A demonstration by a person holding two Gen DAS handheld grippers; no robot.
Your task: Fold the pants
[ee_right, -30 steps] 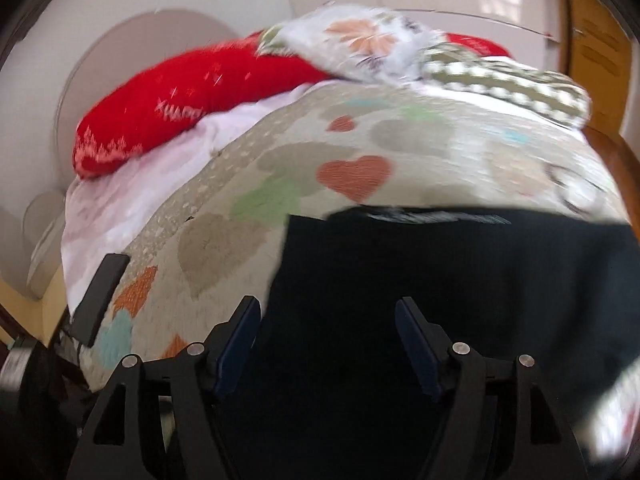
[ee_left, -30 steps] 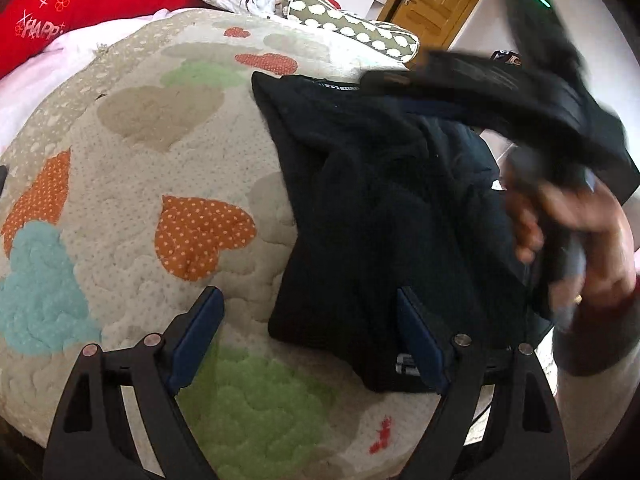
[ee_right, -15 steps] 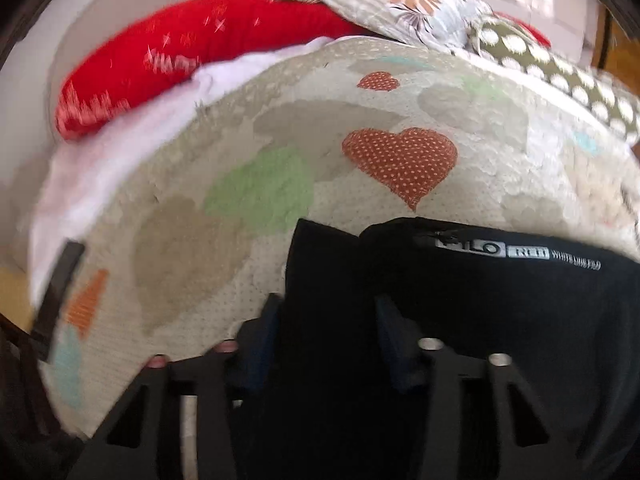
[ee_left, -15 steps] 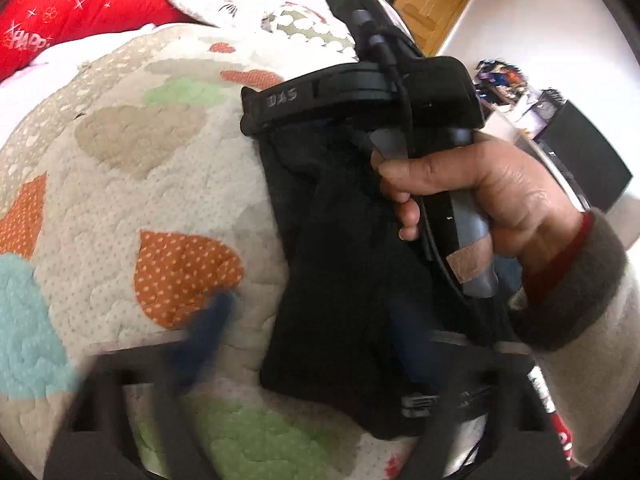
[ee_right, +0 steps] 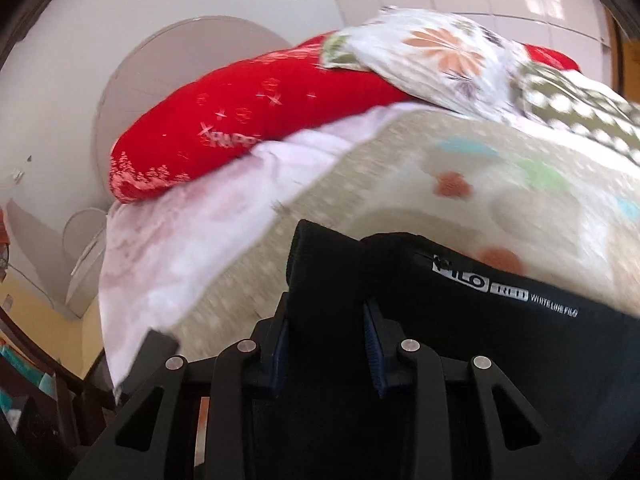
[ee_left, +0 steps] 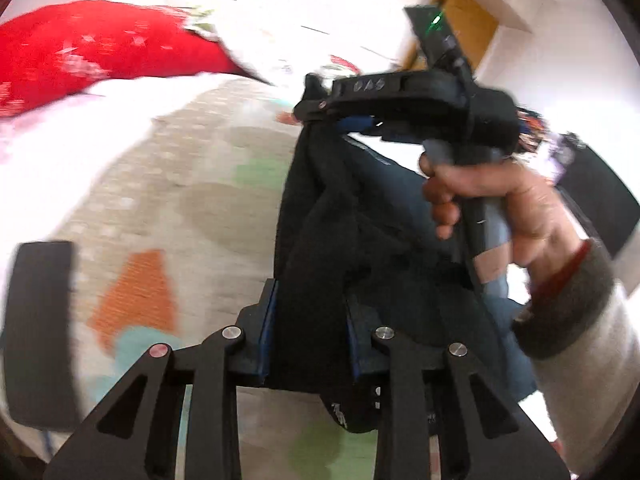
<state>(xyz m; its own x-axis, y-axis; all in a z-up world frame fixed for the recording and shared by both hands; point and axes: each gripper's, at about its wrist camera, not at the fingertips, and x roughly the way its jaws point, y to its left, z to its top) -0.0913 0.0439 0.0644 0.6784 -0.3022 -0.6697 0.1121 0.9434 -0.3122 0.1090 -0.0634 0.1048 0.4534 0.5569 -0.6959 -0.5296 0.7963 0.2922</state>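
Both grippers were clamped on the black fabric pants (ee_left: 320,216): left gripper (ee_left: 308,332) pinched a lower fold, right gripper (ee_right: 326,336) gripped the waistband edge. Pants hung bunched between them, above the cream heart-patterned quilted bed cover (ee_left: 168,184). Red pillow (ee_right: 248,120) behind.

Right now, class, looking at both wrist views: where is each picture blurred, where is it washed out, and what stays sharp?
Left wrist view: quilt and red pillow smeared by motion, upper wall blown out white; the left gripper and black pants stay crisp. Right wrist view: quilt streaked, window top right glares; the pants' white label reads sharply, and the fisheye bends the edges.
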